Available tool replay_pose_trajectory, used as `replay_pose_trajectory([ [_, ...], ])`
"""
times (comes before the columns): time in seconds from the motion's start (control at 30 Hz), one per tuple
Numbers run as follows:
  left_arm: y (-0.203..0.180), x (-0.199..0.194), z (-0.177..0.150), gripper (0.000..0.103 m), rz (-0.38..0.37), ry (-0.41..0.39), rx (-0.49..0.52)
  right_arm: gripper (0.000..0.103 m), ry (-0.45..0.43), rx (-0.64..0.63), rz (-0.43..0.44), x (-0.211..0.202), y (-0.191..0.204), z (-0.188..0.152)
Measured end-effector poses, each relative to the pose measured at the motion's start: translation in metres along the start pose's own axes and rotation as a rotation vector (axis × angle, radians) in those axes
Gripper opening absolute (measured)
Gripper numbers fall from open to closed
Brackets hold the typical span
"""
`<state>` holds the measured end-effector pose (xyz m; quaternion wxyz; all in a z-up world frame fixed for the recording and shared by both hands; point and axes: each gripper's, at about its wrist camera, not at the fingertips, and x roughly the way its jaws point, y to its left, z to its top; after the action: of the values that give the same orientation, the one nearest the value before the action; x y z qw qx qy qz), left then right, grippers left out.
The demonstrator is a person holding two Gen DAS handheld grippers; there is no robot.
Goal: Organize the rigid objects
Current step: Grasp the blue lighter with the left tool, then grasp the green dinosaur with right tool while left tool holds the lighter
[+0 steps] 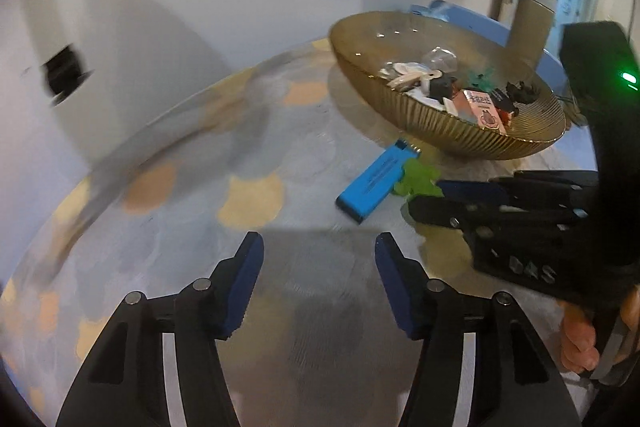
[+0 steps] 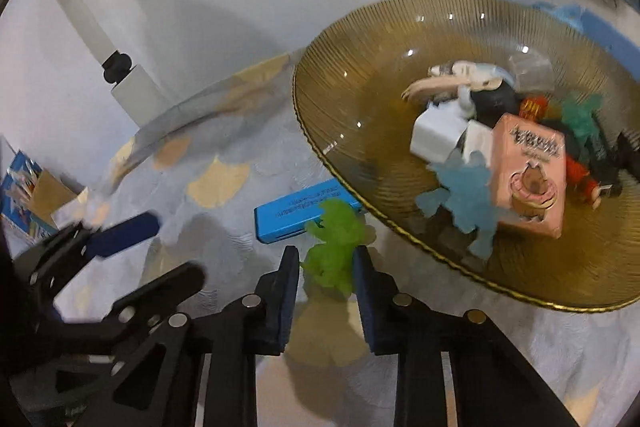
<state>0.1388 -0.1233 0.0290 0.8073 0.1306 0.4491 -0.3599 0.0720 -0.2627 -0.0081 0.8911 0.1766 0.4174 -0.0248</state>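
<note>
One green figure (image 2: 334, 251) squeezed between the right tongs (image 2: 326, 267), beside bowl (image 2: 320, 131).

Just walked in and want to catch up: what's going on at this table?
A person with a gripper in each hand is tidying small items into the amber ribbed glass bowl. The right gripper is shut on a green toy figure beside the blue box. The left gripper is open, holding nothing.

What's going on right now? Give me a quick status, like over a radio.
Right gripper shut on green figure. Left gripper open, nothing between its fingers. Blue case on table beside amber bowl, touching the figure. Bowl rim close ahead.
</note>
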Motion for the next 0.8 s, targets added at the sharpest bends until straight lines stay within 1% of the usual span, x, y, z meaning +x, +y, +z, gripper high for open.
replay_pose_trajectory([
  [0.1,-0.002,0.014,0.01,0.055,-0.039,0.011,0.006,0.025,0.009,0.023,0.022,-0.007,-0.012,-0.004],
  [0.2,-0.013,0.027,0.019,0.055,-0.084,0.026,0.039,0.025,0.03,0.036,0.042,-0.017,-0.027,-0.012],
  [0.27,-0.021,0.037,0.026,0.055,-0.087,0.041,0.07,0.025,0.042,0.033,0.055,-0.021,-0.034,-0.018],
  [0.33,-0.028,0.048,0.033,0.054,-0.098,0.056,0.079,0.025,0.042,0.012,0.054,-0.025,-0.037,-0.022],
  [0.37,-0.03,0.052,0.035,0.048,-0.107,0.06,0.076,0.025,0.04,0.001,0.048,-0.028,-0.038,-0.024],
  [0.4,-0.032,0.055,0.038,0.045,-0.113,0.064,0.072,0.025,0.038,-0.005,0.049,-0.029,-0.038,-0.026],
  [0.43,-0.035,0.058,0.04,0.037,-0.116,0.067,0.066,0.025,0.038,-0.01,0.051,-0.028,-0.038,-0.026],
  [0.47,-0.038,0.059,0.041,0.023,-0.116,0.068,0.066,0.025,0.039,-0.012,0.054,-0.031,-0.04,-0.027],
  [0.53,-0.043,0.057,0.039,0.021,-0.11,0.072,0.064,0.025,0.043,-0.019,0.056,-0.036,-0.045,-0.029],
  [0.6,-0.044,0.05,0.032,0.021,-0.097,0.078,0.033,0.025,0.046,-0.027,0.06,-0.042,-0.047,-0.032],
  [0.67,-0.041,0.036,0.017,0.021,-0.072,0.073,-0.038,0.025,0.052,-0.04,0.076,-0.048,-0.048,-0.038],
  [0.7,-0.039,0.028,0.006,0.021,-0.059,0.07,-0.09,0.025,0.056,-0.048,0.087,-0.053,-0.05,-0.042],
  [0.8,-0.033,-0.001,-0.038,0.021,-0.021,0.075,-0.281,0.025,0.104,-0.122,0.184,-0.062,-0.044,-0.06],
])
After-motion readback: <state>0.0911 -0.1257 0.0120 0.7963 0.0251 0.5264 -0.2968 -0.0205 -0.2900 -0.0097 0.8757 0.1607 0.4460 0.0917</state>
